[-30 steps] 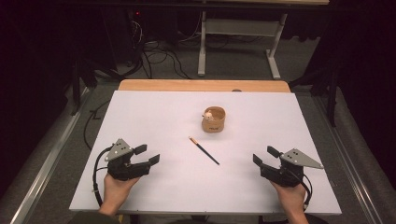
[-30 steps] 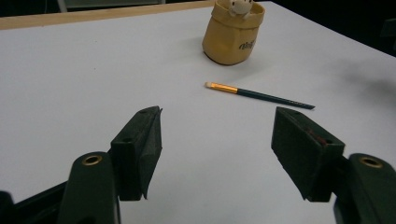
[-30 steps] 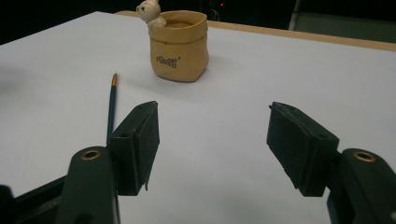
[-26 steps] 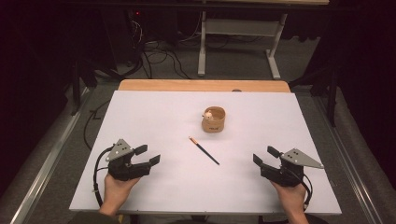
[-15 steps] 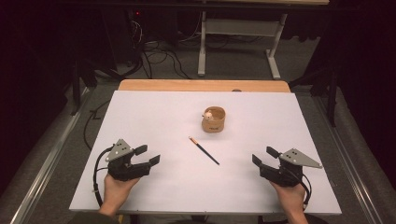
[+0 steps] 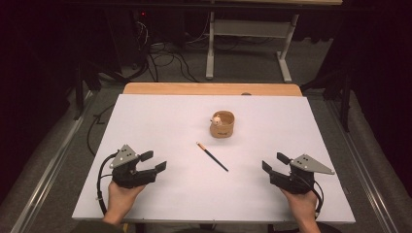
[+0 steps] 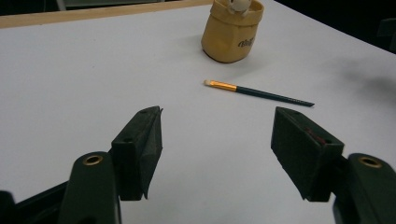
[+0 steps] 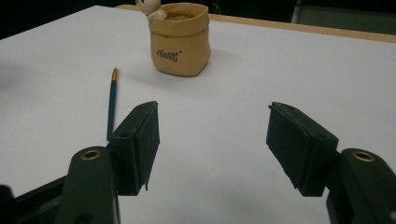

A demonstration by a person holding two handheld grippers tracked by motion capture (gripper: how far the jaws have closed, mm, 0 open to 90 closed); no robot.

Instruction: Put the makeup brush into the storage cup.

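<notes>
Between both wide-open, empty tongs lies a slim dark brush (image 6: 212, 157), gold ferrule, pale tip.

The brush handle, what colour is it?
Dark green handle on the brush, with a gold ferrule; clearest in the left gripper view.

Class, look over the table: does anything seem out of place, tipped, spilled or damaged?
Nothing stands out. The small brush lies flat on the white table, apart from the upright tan pot; nothing is spilled. The left gripper and the right gripper rest open near the front edge, holding nothing.
</notes>
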